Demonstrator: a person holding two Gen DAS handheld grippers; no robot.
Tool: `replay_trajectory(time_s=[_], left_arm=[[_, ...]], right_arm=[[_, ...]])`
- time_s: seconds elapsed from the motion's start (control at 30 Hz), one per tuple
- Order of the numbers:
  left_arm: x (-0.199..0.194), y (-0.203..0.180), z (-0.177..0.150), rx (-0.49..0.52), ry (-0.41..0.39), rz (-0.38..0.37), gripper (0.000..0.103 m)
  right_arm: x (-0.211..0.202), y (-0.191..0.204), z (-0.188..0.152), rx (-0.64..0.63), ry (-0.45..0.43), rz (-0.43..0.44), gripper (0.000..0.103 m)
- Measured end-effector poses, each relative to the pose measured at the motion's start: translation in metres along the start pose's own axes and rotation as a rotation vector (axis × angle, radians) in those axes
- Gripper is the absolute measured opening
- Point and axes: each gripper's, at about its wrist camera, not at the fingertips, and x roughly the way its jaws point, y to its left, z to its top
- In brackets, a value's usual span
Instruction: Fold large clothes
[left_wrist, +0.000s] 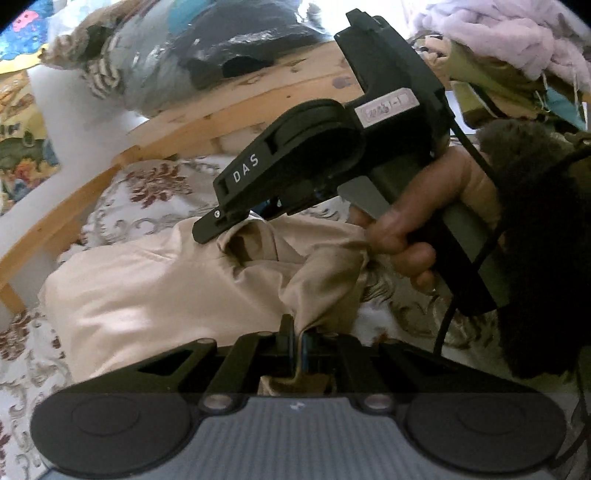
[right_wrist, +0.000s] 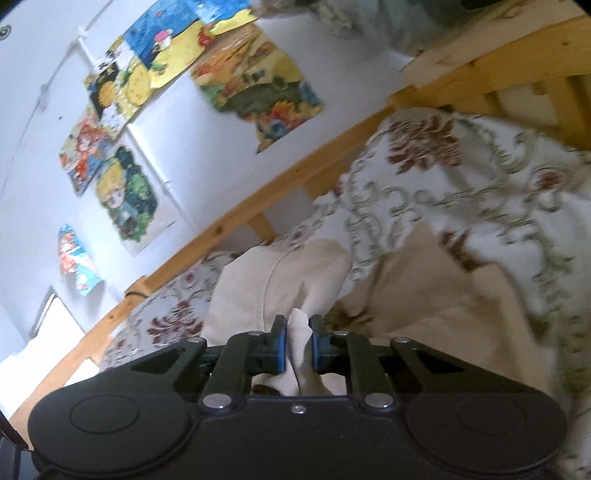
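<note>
A large beige garment (left_wrist: 166, 288) lies on the floral bedspread (left_wrist: 147, 192). My left gripper (left_wrist: 297, 332) is shut on a fold of its edge, which rises into the jaws. My right gripper (left_wrist: 236, 221) shows in the left wrist view just above and beyond, held in a hand, its tip at the cloth. In the right wrist view the right gripper (right_wrist: 298, 332) is shut on a bunched strip of the beige garment (right_wrist: 295, 280), lifted off the bedspread (right_wrist: 443, 177).
A wooden bed frame (left_wrist: 229, 107) runs behind the bedspread, and also shows in the right wrist view (right_wrist: 295, 173). Bags and clothes (left_wrist: 207, 48) are piled behind it. A lilac garment pile (left_wrist: 509, 33) sits at the right. Posters (right_wrist: 251, 81) hang on the white wall.
</note>
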Motion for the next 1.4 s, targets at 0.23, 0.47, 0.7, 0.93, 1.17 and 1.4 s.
replay_trajectory(time_s=[0.23,0.47,0.7,0.93,1.17,1.4], left_arm=[[-0.008,0.034,-0.006,-0.221,0.005,-0.087,0.013],[-0.063,0.079,-0.032,-0.501,-0.115,-0.061,0.071],[-0.070,0.140,-0.071,-0.775,-0.041,0.108,0.081],[-0.029,0.161,-0.099,-0.880,0.066,0.048,0.084],[-0.018,0.162,-0.109,-0.910,0.096,0.029,0.087],[-0.017,0.161,-0.112,-0.921,0.128,0.039,0.088]], right_arm=[[0.012,-0.014,-0.005,-0.021,0.030,-0.052,0.013],[0.014,-0.010,-0.006,-0.066,0.025,-0.087,0.012],[0.004,0.015,-0.007,-0.264,-0.016,-0.176,0.011],[0.015,0.011,-0.013,-0.324,0.006,-0.260,0.010],[0.017,-0.005,-0.007,-0.170,0.034,-0.205,0.024],[0.028,-0.030,-0.004,0.058,0.083,-0.122,0.058]])
